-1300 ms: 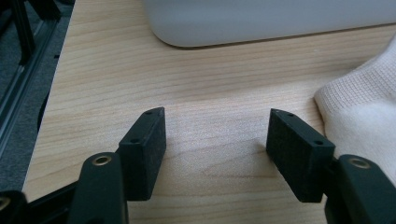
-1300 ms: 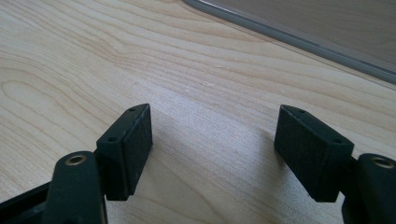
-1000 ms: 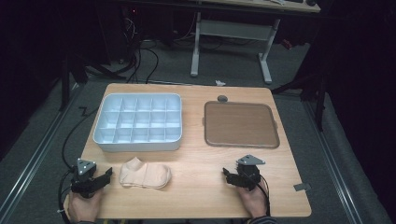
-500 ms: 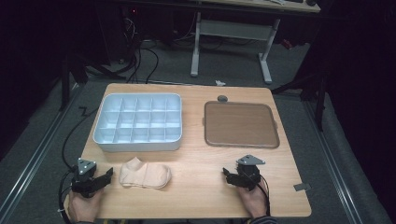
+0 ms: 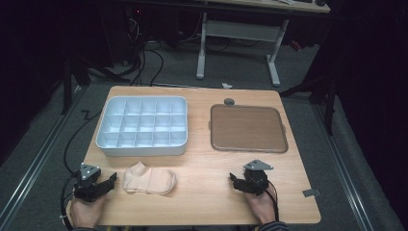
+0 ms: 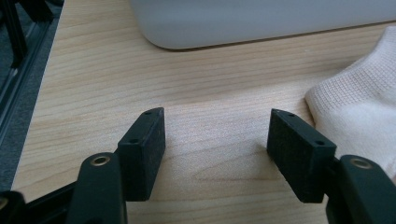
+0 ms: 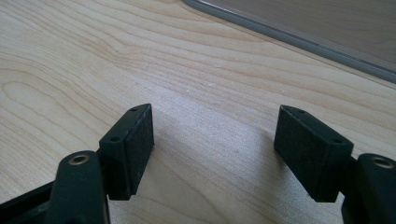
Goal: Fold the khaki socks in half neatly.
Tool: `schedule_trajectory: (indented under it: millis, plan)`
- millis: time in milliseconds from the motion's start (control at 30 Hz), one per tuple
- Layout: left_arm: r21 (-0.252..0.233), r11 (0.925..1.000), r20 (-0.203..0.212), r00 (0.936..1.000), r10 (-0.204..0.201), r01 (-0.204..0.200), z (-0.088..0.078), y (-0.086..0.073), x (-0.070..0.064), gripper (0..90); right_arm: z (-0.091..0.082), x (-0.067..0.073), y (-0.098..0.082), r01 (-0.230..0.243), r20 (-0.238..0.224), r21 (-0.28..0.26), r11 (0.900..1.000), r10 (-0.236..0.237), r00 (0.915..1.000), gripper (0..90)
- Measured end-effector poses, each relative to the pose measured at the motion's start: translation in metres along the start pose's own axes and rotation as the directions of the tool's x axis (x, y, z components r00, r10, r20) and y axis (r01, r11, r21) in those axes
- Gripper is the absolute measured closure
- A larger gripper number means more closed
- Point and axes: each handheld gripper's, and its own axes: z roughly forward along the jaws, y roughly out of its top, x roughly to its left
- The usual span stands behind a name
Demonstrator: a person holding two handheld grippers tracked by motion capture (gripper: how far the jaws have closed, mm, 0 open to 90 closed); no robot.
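Note:
A cream sock (image 5: 148,180) lies flat near the table's front edge, left of centre; its knit edge (image 6: 359,109) shows at the right of the left gripper view. My left gripper (image 5: 109,180) rests on the table just left of the sock, open, with bare wood between its jaws (image 6: 215,140). My right gripper (image 5: 234,182) sits at the front right, open over bare wood (image 7: 214,144), nothing between its jaws.
A white divided bin (image 5: 107,143) stands at the back left; its wall (image 6: 261,23) is ahead of the left gripper. A brown tray (image 5: 248,128) lies at the back right, its rim (image 7: 299,42) ahead of the right gripper. A small dark round thing (image 5: 229,101) sits behind the tray.

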Motion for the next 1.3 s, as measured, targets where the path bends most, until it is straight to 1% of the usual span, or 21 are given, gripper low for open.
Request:
schedule_trajectory:
  millis: [33,100,133,167,200,267,300,333,400,467,500,600,800,833,867,1000,1100,1167,1200,1300]
  plan:
    - [0.002,1.0000,0.006,1.0000,0.000,0.000,0.000,0.000,0.000,37.3,0.000,0.000,0.000,-0.001,0.002,0.000,1.000,0.001,1.0000,28.7]
    - [0.003,1.0000,0.009,1.0000,0.000,0.000,0.000,0.001,0.001,36.9,0.000,0.001,0.000,0.003,0.008,-0.006,1.000,-0.003,1.0000,34.0]
    - [0.002,0.9999,0.018,0.9998,-0.011,0.011,0.001,0.001,0.001,36.3,-0.001,0.001,0.000,0.008,0.009,-0.011,1.000,-0.008,0.9999,36.8]
    - [0.002,0.9999,0.018,0.9998,-0.011,0.011,0.001,0.001,0.001,36.1,-0.001,0.001,0.000,0.008,0.009,-0.011,1.000,-0.008,0.9999,36.8]
    - [0.005,0.9998,0.032,0.9993,-0.022,0.021,0.001,0.002,0.003,36.1,-0.001,0.001,0.000,0.009,0.009,-0.012,1.000,-0.009,0.9999,37.2]
    - [0.004,0.9995,0.047,0.9984,-0.032,0.031,0.001,0.003,0.004,35.8,-0.001,0.001,0.000,0.004,0.014,-0.010,1.000,-0.004,0.9999,40.2]
    - [0.000,0.9995,0.055,0.9980,-0.030,0.030,0.000,0.004,0.004,35.4,-0.002,0.001,0.000,-0.006,0.019,-0.008,1.000,0.006,0.9998,42.3]
    - [0.000,0.9995,0.055,0.9980,-0.030,0.030,0.000,0.004,0.004,35.4,-0.002,0.001,0.000,-0.006,0.019,-0.008,1.000,0.006,0.9998,42.3]
    - [-0.014,0.9994,0.078,0.9965,-0.030,0.031,-0.003,0.005,0.004,35.2,-0.003,0.001,0.000,-0.013,0.017,-0.005,1.000,0.013,0.9998,44.1]
    - [-0.030,0.9991,0.096,0.9950,-0.026,0.029,-0.006,0.006,0.002,34.6,-0.007,0.002,0.001,-0.017,0.014,-0.016,1.000,0.017,0.9998,47.4]
    - [-0.037,0.9990,0.108,0.9939,-0.020,0.024,-0.008,0.007,0.000,34.6,-0.007,0.002,0.001,-0.017,0.014,-0.016,1.000,0.017,0.9998,47.4]
    - [-0.049,0.9988,0.149,0.9889,-0.001,0.008,-0.012,0.010,-0.005,33.8,-0.011,0.006,0.003,-0.022,0.012,-0.034,0.999,0.022,0.9997,51.4]
    - [-0.037,0.9988,0.209,0.9771,0.038,-0.031,-0.010,0.017,-0.020,31.3,-0.010,0.014,0.007,-0.029,-0.041,-0.028,0.999,0.028,0.9988,53.7]
    - [-0.032,0.9988,0.216,0.9755,0.043,-0.037,-0.009,0.017,-0.022,30.8,-0.011,0.018,0.008,-0.032,-0.059,-0.030,0.999,0.030,0.9978,54.0]
    - [-0.029,0.9987,0.224,0.9733,0.048,-0.042,-0.008,0.018,-0.025,30.8,-0.011,0.018,0.008,-0.032,-0.059,-0.030,0.999,0.030,0.9978,54.0]
    - [-0.002,0.9981,0.239,0.9691,0.060,-0.061,-0.001,0.019,-0.032,30.8,-0.012,0.028,0.011,-0.018,-0.097,-0.039,0.999,0.014,0.9952,54.4]
    - [0.012,0.9974,0.245,0.9673,0.066,-0.071,0.004,0.020,-0.036,31.0,-0.014,0.039,0.014,-0.004,-0.127,-0.044,0.999,-0.002,0.9918,54.4]
    - [0.023,0.9969,0.243,0.9677,0.068,-0.076,0.006,0.020,-0.038,31.8,-0.014,0.045,0.016,0.007,-0.140,-0.047,0.999,-0.013,0.9900,54.5]
    - [0.026,0.9968,0.247,0.9668,0.067,-0.076,0.007,0.019,-0.039,31.9,-0.015,0.049,0.017,0.010,-0.151,-0.050,0.999,-0.017,0.9884,54.5]
    - [0.032,0.9963,0.242,0.9677,0.070,-0.080,0.007,0.019,-0.040,33.6,-0.015,0.059,0.020,0.025,-0.177,-0.055,0.998,-0.035,0.9837,54.7]
